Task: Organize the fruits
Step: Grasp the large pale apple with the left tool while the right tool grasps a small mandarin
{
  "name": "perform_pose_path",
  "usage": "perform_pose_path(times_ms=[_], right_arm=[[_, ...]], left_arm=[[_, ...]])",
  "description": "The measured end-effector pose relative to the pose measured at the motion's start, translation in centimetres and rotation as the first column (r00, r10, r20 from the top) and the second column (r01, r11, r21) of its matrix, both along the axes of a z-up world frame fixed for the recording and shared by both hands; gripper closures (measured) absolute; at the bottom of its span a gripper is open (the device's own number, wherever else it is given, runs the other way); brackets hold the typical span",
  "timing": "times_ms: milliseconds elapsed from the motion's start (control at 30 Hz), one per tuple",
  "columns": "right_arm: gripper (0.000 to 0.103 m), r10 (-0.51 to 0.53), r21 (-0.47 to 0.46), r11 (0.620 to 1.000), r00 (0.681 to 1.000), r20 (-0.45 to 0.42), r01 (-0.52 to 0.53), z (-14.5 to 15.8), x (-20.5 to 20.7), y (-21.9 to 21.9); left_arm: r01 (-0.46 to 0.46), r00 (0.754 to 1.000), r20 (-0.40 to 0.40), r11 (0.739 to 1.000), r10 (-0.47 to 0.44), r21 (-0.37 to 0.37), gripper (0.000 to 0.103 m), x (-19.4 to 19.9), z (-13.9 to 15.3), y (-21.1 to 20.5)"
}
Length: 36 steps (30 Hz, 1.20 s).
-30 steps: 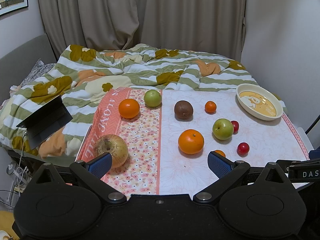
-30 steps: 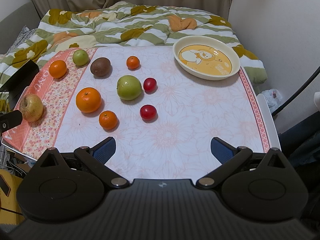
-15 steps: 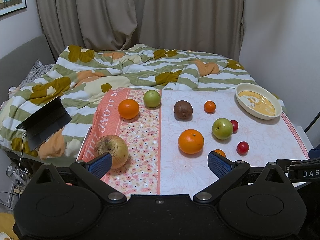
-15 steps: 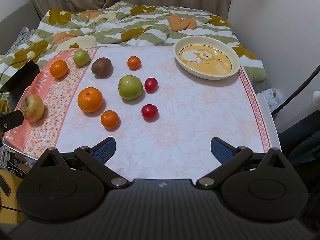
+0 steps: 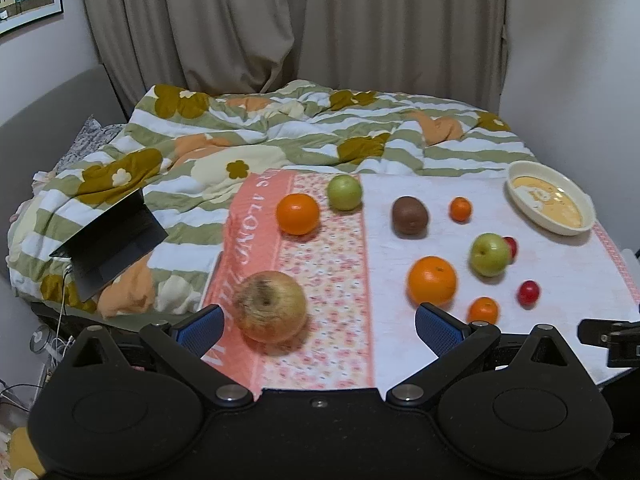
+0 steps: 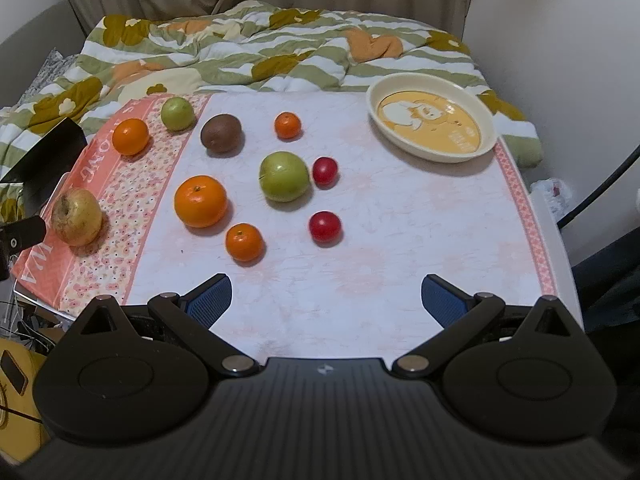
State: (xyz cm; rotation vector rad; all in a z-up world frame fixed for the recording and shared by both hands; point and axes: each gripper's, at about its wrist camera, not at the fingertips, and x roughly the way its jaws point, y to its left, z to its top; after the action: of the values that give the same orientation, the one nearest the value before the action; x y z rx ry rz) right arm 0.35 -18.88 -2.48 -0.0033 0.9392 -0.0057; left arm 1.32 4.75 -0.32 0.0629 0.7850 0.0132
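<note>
nearby, laptop (image 5: 110, 240) beside tablecloth (image 5: 344, 280)

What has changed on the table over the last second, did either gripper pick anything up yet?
Nothing has been picked up. The left gripper has eased forward toward the yellowish fruit, which now sits nearer its left finger; its jaws stay open. The right gripper has barely shifted and is also open and empty. All the fruit lies where it was, and the bowl still holds none.
</note>
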Motion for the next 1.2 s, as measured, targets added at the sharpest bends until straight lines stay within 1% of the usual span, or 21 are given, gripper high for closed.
perform_pose_path(times_ms=[200, 267, 333, 600, 667, 733, 833, 867, 967, 1133, 1200], right_arm=[[0.0, 0.008, 0.007, 1.0, 1.0, 0.008, -0.008, -2.2, 1.1, 1.7], [0.0, 0.011, 0.023, 1.0, 1.0, 0.01, -0.011, -3.1, 1.5, 2.3], [0.0, 0.018, 0.036, 0.999, 1.0, 0.013, -0.018, -3.9, 1.9, 2.8], [0.0, 0.032, 0.013, 0.999, 0.999, -0.003, -0.032, -6.7, 3.7, 5.0], [0.0, 0.036, 0.003, 0.999, 0.999, -0.01, -0.036, -7.3, 4.1, 5.4], [0.0, 0.04, -0.009, 0.999, 0.999, -0.012, -0.04, -7.8, 4.4, 5.7], [0.0, 0.046, -0.015, 0.999, 0.999, -0.024, -0.046, -8.3, 5.0, 5.9], [0.001, 0.048, -0.014, 0.999, 0.998, -0.027, -0.048, -8.5, 5.2, 6.0], [0.004, 0.053, -0.008, 0.999, 0.998, -0.03, -0.053, -8.8, 5.7, 6.0], [0.015, 0.055, -0.007, 0.998, 0.998, -0.041, -0.055, -9.3, 6.6, 6.1], [0.021, 0.059, -0.005, 0.998, 0.997, -0.041, -0.059, -9.5, 6.9, 6.1]], left_arm=[[0.01, 1.0, -0.005, 0.999, -0.01, 0.05, 0.0, 2.3, -3.0, 2.1], [0.022, 1.0, -0.001, 0.997, -0.022, 0.073, 0.0, 2.9, -4.0, 2.5], [0.037, 0.999, -0.007, 0.994, -0.037, 0.101, 0.001, 3.6, -5.0, 2.7], [0.122, 0.992, -0.03, 0.975, -0.119, 0.186, 0.002, 6.1, -8.0, 3.4], [0.141, 0.99, -0.037, 0.97, -0.137, 0.198, 0.003, 6.5, -8.6, 3.4], [0.156, 0.988, -0.05, 0.965, -0.149, 0.212, 0.008, 6.9, -9.2, 3.4], [0.17, 0.985, -0.053, 0.958, -0.162, 0.233, 0.009, 7.3, -9.7, 3.4], [0.172, 0.985, -0.055, 0.956, -0.164, 0.238, 0.01, 7.5, -9.7, 3.3], [0.18, 0.983, -0.068, 0.952, -0.168, 0.247, 0.017, 8.1, -10.2, 3.2], [0.181, 0.982, -0.089, 0.957, -0.164, 0.227, 0.019, 8.5, -10.6, 3.3], [0.182, 0.982, -0.095, 0.958, -0.164, 0.224, 0.023, 8.5, -10.8, 3.3]])
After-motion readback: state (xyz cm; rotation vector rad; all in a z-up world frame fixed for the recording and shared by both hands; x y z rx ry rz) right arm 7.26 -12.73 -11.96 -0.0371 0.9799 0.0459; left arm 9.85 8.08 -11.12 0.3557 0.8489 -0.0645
